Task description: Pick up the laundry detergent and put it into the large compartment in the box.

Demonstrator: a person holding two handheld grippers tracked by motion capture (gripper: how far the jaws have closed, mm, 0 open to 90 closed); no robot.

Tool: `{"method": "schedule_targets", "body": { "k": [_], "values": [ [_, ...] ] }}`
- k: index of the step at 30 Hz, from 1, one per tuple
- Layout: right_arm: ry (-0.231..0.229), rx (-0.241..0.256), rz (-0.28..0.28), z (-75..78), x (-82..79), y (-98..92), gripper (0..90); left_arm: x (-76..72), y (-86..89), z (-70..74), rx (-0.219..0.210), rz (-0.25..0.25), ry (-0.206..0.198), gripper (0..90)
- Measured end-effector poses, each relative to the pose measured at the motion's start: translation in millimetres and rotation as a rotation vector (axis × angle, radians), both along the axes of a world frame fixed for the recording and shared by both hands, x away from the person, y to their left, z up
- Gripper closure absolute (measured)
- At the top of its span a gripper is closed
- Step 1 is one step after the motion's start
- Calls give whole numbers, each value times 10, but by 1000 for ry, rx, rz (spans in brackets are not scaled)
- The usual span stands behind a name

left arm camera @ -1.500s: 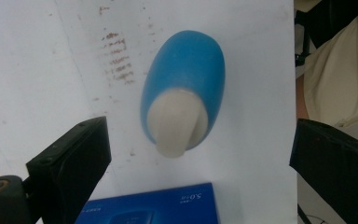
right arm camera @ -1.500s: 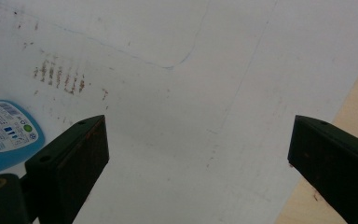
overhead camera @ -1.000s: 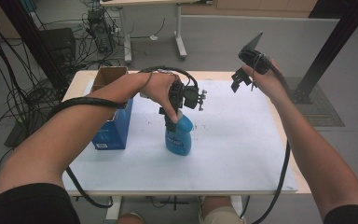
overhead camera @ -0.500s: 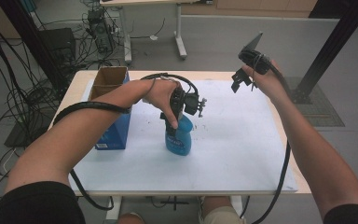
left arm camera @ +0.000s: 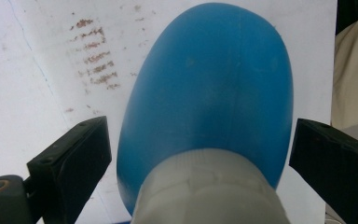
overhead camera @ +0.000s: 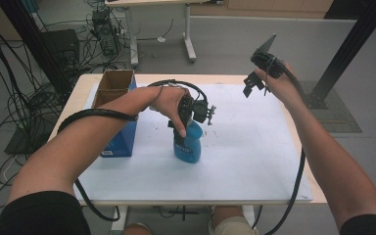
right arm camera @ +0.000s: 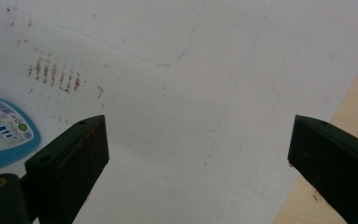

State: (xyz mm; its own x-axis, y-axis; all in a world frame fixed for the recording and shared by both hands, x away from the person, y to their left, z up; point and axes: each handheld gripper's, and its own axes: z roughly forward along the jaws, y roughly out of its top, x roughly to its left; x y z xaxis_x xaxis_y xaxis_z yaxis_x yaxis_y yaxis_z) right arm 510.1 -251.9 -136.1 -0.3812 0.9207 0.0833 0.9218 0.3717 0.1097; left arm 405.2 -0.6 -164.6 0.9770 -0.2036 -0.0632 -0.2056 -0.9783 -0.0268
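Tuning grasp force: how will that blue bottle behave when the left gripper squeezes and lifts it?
The blue bottle looks like smooth, rounded plastic, so the open left gripper could slip on it. It stands upright and taller than wide on the white sheet, so a sideways nudge may tip it. The walls probably flex a little; fill level cannot be told.

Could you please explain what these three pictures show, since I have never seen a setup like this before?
There is no robot here: a person holds a two-jaw gripper in each hand at a white-topped table. The high view looks down from above the person. Each of the other two comes from a camera riding on one gripper, looking along its black jaws. The left gripper is lowered over a blue plastic bottle standing upright; in its own view the jaws stand open either side of the bottle, not touching it. The right gripper is raised over the far right of the table, open and holding nothing. An open blue cardboard box stands at the left.
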Motion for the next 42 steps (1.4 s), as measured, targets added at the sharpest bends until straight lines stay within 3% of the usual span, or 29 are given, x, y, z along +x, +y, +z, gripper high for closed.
{"method": "schedule_targets", "body": {
  "k": [42],
  "values": [
    [3, -1, 0, -7, 10, 16, 53, -28, 21, 2, -10, -9, -13, 64]
  ]
}}
